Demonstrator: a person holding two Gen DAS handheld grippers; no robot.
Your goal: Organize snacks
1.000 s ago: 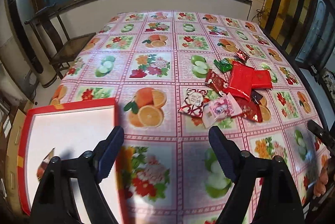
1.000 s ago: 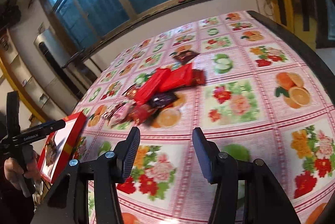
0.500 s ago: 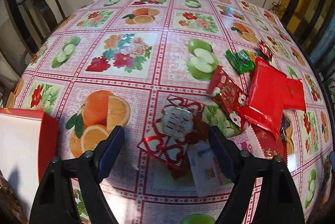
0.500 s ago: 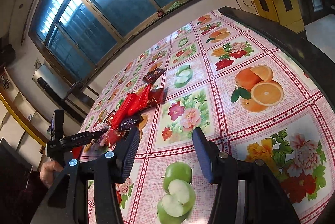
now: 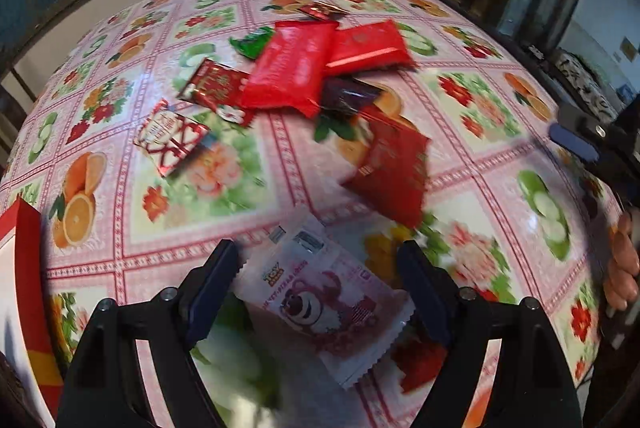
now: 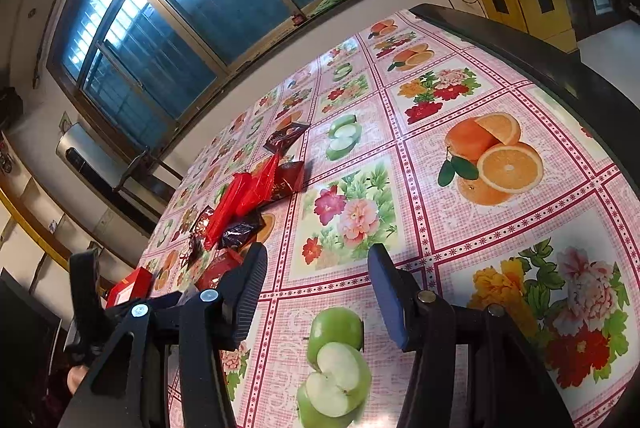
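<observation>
pink bear snack packet (image 5: 324,302) lies between wide-open left claw (image 5: 320,282) fingers, untouched; right claw (image 6: 316,292) wide open over desk (image 6: 500,252).

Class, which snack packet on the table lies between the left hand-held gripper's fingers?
The pink bear packet, between the left hand-held gripper fingers; the red packets lie farther off.

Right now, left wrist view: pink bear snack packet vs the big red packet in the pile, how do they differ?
The pink bear packet is pale pink with a cartoon bear; the big red packet is solid red. The pink bear packet lies alone between the open fingers of the left gripper; the big red packet overlaps other snacks farther away. Both lie flat on the tablecloth, ungripped.
</observation>
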